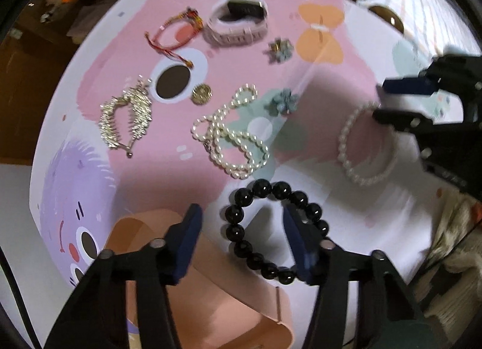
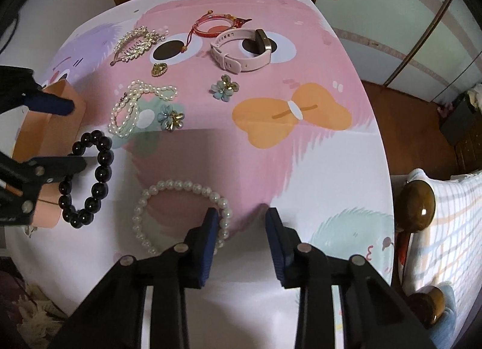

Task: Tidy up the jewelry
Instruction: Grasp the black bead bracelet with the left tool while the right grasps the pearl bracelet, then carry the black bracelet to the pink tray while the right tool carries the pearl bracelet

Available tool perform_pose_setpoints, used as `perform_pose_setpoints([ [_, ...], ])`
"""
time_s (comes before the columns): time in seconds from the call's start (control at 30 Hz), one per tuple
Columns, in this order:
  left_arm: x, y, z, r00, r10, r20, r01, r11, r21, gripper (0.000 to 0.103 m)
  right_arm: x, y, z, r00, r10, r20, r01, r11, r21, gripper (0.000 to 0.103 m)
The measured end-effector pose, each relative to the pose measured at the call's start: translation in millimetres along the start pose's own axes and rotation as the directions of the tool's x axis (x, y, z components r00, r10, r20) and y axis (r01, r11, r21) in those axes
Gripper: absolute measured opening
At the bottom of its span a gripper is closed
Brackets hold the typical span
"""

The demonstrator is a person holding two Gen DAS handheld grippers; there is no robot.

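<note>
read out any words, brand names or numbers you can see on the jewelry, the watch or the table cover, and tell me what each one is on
None can be read.
Watch: its face is dark in both views and shows no digits or brand.
Gold pendant: some raised pattern, too small and blurred to read.
Table cover: cartoon shapes only, no lettering.

A cartoon-print tablecloth (image 2: 301, 168) beside a wooden bedpost (image 2: 418, 207) and checked bedding (image 2: 452, 228).

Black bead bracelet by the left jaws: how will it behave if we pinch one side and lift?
The black bead bracelet looks strung, not rigid, so it will probably sag into a hanging loop. Its beads are glossy and round, so the left gripper may slip between them. Pushed, it would likely slide and deform rather than roll.
</note>
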State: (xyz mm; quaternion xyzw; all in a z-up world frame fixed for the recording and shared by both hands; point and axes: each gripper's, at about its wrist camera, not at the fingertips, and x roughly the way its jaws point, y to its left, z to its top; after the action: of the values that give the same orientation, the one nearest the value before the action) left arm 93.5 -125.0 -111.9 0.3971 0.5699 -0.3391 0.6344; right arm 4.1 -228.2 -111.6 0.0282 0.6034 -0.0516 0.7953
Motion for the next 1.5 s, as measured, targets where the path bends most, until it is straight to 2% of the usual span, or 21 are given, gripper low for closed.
perform_pose_setpoints([
  [0.17,15.5,1.9,3.4,0.998,0.016,-0.053,-0.014,0.999,0.035,0.046,-0.2,-1.5,1.5,1.0,0.003,0.007,-0.003,1.0,-0.008,0.022],
  [0.43,25.3,8.1,2.0,0.997,-0.024,-0.08,0.026,0.999,0.019,0.045,0.9,-2.4,4.1,1.0,-0.003,0.011,0.002,1.0,0.011,0.013],
  [0.5,29.6,16.4,6.9,0.995,-0.047,-0.086,0.048,0.999,0.009,0.039,1.6,-3.8,5.0,1.0,-0.001,0.011,0.001,1.0,0.018,0.012],
  [0.57,32.1,24.5,8.9,0.99,-0.102,-0.093,0.102,0.995,-0.01,0.02,1.8,-4.4,5.3,1.0,0.0,0.012,0.0,1.0,0.02,0.012],
  [0.6,32.7,24.7,8.9,0.988,-0.123,-0.094,0.121,0.992,-0.02,0.015,2.0,-4.2,5.4,1.0,0.0,0.012,0.0,1.0,0.022,0.012],
  [0.77,31.4,27.9,6.2,0.987,-0.137,-0.089,0.131,0.989,-0.071,0.013,2.0,-6.0,5.1,1.0,0.001,0.013,-0.002,0.999,0.032,0.009],
  [0.93,26.4,28.2,-8.0,0.993,-0.112,-0.044,0.105,0.986,-0.133,0.013,1.4,-8.7,4.0,1.0,0.028,0.013,-0.029,0.998,0.057,0.008],
  [1.1,0.2,32.2,-32.8,0.997,-0.057,0.042,0.066,0.965,-0.255,0.013,-1.7,-7.2,-0.6,0.999,0.035,0.02,-0.036,0.998,0.061,0.008],
  [1.27,-39.4,36.4,-69.7,0.988,-0.048,0.148,0.101,0.919,-0.38,0.013,-17.3,1.0,-4.6,0.998,0.034,0.059,-0.037,0.998,0.043,0.007],
  [1.33,-48.4,32.3,-74.6,0.983,-0.046,0.177,0.117,0.902,-0.415,0.013,-25.2,7.3,-4.2,0.996,0.034,0.079,-0.036,0.999,0.029,0.007],
  [1.5,-80.0,34.5,-99.4,0.962,-0.02,0.273,0.161,0.847,-0.506,0.013,-46.3,24.6,-2.8,0.991,0.046,0.127,-0.045,0.999,-0.01,0.007],
])
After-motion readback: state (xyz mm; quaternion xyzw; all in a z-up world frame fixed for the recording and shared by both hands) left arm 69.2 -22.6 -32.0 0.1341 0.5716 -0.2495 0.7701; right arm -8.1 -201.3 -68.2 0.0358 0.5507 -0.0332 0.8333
